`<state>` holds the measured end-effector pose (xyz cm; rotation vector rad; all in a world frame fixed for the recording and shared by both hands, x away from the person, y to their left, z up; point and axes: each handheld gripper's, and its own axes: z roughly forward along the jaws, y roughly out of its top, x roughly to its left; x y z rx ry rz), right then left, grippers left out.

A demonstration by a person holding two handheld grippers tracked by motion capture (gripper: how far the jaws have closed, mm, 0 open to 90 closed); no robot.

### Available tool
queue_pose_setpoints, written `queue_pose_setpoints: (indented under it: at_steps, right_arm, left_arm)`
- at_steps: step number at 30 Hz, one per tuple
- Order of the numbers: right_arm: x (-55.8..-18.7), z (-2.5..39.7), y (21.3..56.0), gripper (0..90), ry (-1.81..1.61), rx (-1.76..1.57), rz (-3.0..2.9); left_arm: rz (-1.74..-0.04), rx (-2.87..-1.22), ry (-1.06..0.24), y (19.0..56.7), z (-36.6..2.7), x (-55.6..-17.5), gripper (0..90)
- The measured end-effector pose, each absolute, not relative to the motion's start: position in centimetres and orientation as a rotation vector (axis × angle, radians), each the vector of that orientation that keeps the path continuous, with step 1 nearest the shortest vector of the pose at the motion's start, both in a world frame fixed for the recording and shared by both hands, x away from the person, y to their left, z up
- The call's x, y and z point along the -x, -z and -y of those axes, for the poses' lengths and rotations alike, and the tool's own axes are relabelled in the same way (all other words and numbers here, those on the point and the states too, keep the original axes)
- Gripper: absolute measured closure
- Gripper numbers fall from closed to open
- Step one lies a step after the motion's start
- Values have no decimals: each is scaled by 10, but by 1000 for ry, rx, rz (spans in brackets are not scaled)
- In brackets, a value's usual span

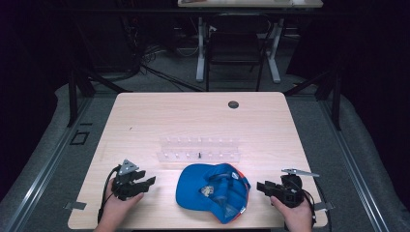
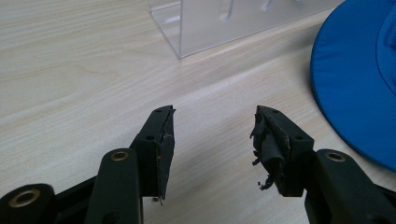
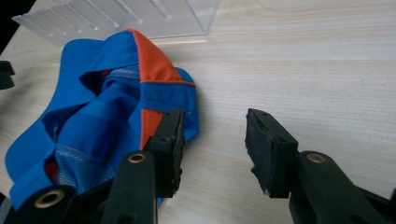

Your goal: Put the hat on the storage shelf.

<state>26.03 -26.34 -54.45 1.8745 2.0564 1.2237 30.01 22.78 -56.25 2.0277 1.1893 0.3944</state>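
Our left gripper and right gripper both rest on the table, jaws apart and empty. Between them the blue cap lies upside down, untouched, before a clear acrylic rack. We judge nothing has started yet.

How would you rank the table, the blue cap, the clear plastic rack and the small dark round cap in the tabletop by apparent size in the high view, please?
1. Table
2. Blue cap and clear plastic rack: too similar in apparent area to rank
3. Small dark round cap
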Motion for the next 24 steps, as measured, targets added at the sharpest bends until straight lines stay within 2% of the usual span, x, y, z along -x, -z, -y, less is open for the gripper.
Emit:
queue_pose_setpoints:
  at_steps: [13, 24]
  right_arm:
    - [-260, 251, 543, 563, -1271, -1906, -2165]
    - [-261, 240, 546, 612, -1265, -1922, -2260]
  left_arm:
    - [-1177, -2043, -396, 563, -225, -299, 480]
    - [-1174, -2049, -399, 564, -224, -299, 480]
